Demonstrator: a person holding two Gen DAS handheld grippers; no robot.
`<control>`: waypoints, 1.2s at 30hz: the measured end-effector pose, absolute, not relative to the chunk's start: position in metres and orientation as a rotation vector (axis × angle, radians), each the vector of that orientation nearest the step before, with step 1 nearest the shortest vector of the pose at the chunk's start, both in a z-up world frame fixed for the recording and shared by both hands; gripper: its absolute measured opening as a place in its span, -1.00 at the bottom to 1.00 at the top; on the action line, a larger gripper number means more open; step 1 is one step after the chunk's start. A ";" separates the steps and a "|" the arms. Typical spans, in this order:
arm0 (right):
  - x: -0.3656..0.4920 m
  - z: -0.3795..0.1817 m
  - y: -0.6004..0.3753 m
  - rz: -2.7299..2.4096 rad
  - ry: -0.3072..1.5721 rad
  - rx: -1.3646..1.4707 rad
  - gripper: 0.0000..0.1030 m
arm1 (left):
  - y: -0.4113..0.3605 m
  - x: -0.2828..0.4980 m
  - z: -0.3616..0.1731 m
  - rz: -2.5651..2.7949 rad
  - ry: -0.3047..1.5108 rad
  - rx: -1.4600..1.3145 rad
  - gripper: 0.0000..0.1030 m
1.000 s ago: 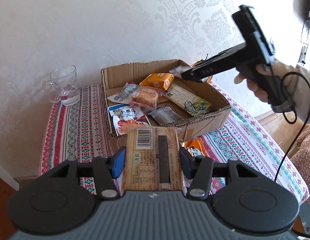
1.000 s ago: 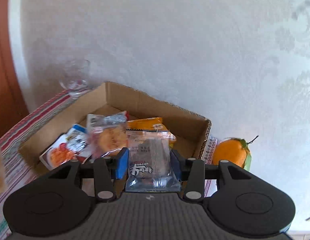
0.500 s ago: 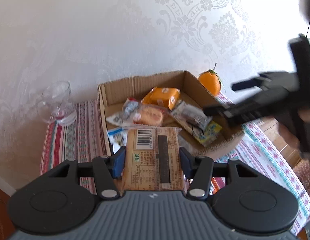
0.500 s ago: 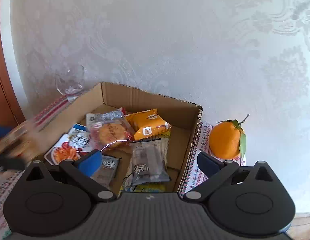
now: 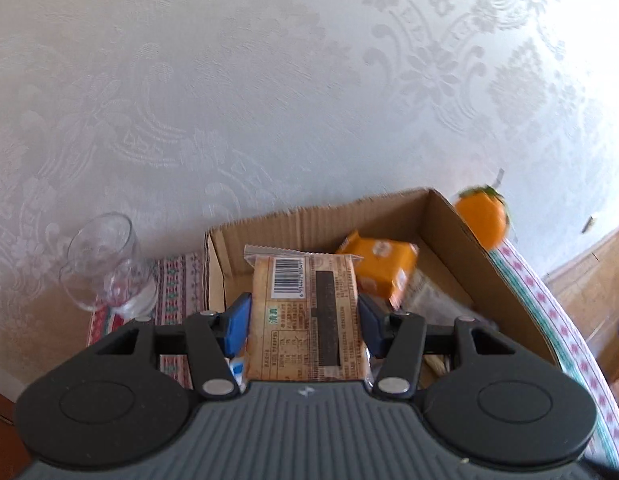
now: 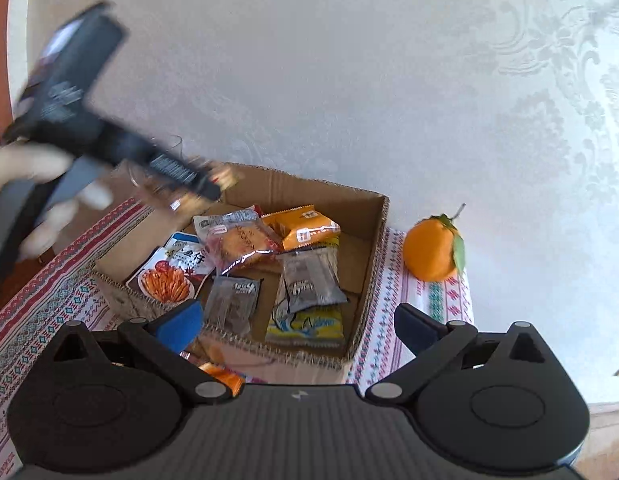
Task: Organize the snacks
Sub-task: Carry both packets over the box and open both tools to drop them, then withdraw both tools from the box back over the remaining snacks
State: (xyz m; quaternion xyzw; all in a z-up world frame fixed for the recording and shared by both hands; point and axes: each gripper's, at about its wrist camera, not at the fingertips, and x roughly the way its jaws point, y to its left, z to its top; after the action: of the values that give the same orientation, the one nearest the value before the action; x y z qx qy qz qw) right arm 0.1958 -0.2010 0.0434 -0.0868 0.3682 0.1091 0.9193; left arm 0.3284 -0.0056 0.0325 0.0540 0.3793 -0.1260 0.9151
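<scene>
Patterned tablecloth [image 6: 45, 292], cardboard box [image 5: 505, 268] mid-frame: left gripper [image 5: 303, 320] clenched on tan biscuit packet [image 5: 305, 312] (long axis pointing into box), right gripper [image 6: 297, 320] released, empty.

home — damask wallpaper [image 5: 269, 80] | patterned tablecloth [image 6: 409, 320] | orange [image 6: 431, 250] | glass mug [image 5: 107, 264]

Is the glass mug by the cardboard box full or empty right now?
Empty, as far as shows. The glass mug stands upright on the tablecloth beside the cardboard box, and you see straight through it; no liquid shows.
</scene>
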 end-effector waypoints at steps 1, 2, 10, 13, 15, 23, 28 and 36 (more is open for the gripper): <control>0.191 0.043 -0.201 0.219 0.757 -0.175 1.00 | -0.007 0.335 0.031 -0.249 0.785 0.107 0.06; 0.187 0.043 -0.201 0.217 0.760 -0.173 1.00 | -0.008 0.342 0.030 -0.242 0.790 0.109 0.06; 0.174 0.039 -0.196 0.209 0.775 -0.161 1.00 | -0.012 0.376 0.014 -0.159 0.808 0.115 0.29; 0.174 0.035 -0.195 0.206 0.779 -0.160 1.00 | -0.012 0.370 0.013 -0.149 0.799 0.132 0.60; 0.174 0.032 -0.194 0.202 0.784 -0.157 1.00 | -0.013 0.363 0.014 -0.149 0.783 0.148 0.60; 0.172 0.024 -0.195 0.216 0.801 -0.119 1.00 | -0.007 0.319 0.031 -0.184 0.727 0.170 0.67; 0.168 0.021 -0.191 0.225 0.810 -0.121 1.00 | -0.002 0.284 0.035 -0.202 0.711 0.186 0.79; 0.158 0.008 -0.178 0.248 0.850 -0.145 1.00 | 0.015 0.221 0.026 -0.210 0.708 0.172 0.80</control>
State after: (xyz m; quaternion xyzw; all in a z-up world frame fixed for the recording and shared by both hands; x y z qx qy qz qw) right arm 0.1583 -0.1780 0.0081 -0.0700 0.4111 0.1200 0.9009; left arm 0.2207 0.0154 0.0258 0.0839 0.3456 -0.1025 0.9290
